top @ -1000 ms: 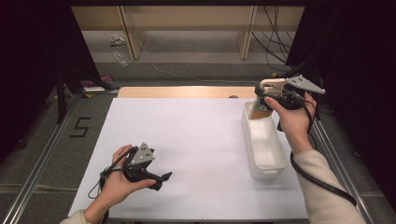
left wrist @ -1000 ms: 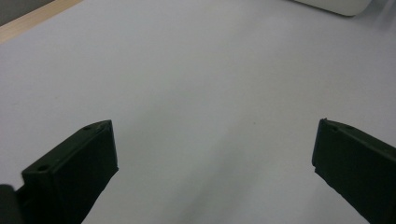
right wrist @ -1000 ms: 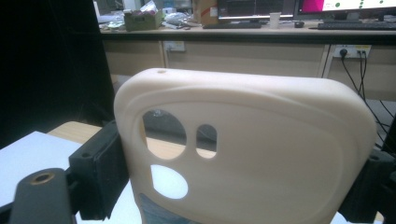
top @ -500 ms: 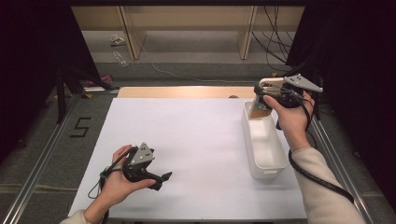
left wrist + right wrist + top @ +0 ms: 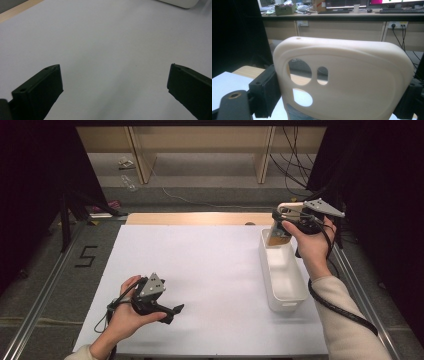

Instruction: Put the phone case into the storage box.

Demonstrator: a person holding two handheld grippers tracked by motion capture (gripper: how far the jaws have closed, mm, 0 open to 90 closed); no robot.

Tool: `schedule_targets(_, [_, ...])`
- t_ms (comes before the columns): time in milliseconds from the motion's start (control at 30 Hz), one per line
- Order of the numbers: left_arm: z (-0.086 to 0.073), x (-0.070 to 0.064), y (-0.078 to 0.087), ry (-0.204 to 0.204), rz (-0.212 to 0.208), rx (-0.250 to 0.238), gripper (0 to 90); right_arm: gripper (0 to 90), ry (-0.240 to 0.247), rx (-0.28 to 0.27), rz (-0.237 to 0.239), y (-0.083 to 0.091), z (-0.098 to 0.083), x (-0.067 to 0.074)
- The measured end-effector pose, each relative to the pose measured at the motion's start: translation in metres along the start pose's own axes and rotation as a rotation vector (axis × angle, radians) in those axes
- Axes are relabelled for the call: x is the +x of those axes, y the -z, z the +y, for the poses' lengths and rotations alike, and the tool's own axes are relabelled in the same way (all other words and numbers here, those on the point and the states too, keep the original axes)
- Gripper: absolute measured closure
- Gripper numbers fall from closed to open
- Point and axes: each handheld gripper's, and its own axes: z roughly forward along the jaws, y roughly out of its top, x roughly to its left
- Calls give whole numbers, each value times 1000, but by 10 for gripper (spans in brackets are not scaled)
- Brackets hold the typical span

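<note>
The right gripper's [image 5: 281, 226] black fingers [image 5: 265, 90] press on both side edges of a cream-coloured soft plastic phone case [image 5: 342, 80] with round camera cut-outs; they stand wide only because the case is wide. In the right gripper view the case stands upright between them, its back toward the camera, with a wooden desk and monitors far behind. From the high view, the case [image 5: 277, 231] hangs just above the far end of a long white rectangular plastic tray [image 5: 283, 301], which lies lengthwise along the right side of the bench. Whether its lower edge touches the tray's floor I cannot tell.

The left gripper's [image 5: 167, 311] fingers [image 5: 40, 90] are spread wide with nothing between them; in its own view only bare white sheet lies ahead, and a corner of the tray [image 5: 178, 2] shows at the top. That gripper rests low over the near left part of the white-covered bench [image 5: 200, 270], well apart from the tray.

By my reading the case has been picked up and carried to the tray, so the bulk of the work is done. What seems left is to lower it inside the tray, open the fingers and draw the hand clear. The tray looks empty otherwise.
</note>
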Motion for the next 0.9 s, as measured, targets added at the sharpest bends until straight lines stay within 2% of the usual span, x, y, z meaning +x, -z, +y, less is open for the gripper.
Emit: schedule_targets(900, [0,0,0,3,-2,-1,0,145,1,16,-12,-10,1,-2])
